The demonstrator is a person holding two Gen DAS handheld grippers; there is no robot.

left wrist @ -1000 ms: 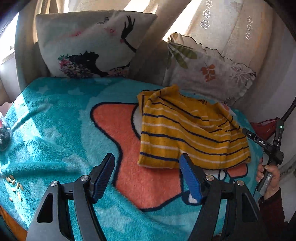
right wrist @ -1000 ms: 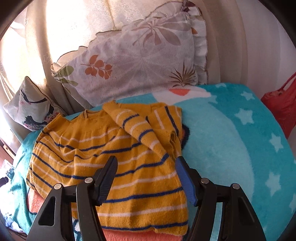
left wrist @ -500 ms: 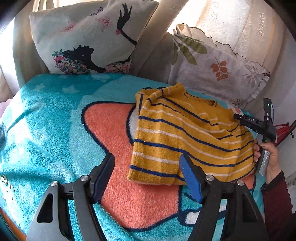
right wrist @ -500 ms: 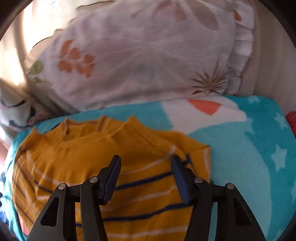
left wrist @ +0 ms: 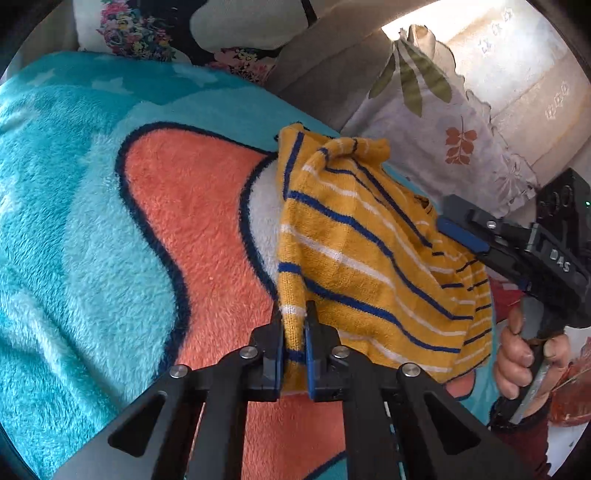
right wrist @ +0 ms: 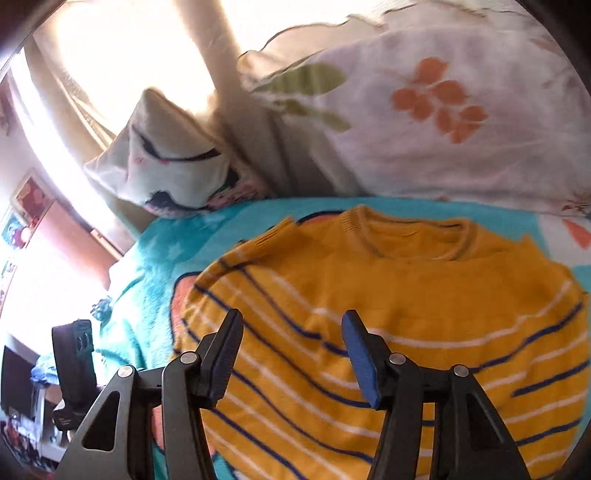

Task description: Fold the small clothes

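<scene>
This is a home, in a room for resting, like a bedroom or a sitting room. A soft, fluffy blanket (left wrist: 92, 240) in blue and orange with stars covers a bed or couch. Two pillows lean at the back: one with leaves and orange flowers (right wrist: 443, 122), one with a dark drawing and small flowers (left wrist: 155, 33). Sun shines through light curtains (right wrist: 122, 55). Pictures (right wrist: 31, 199) hang on a wall.

Sunlit curtain (right wrist: 122, 55) — two pillows (right wrist: 443, 110) on teal blanket (left wrist: 66, 184).
</scene>
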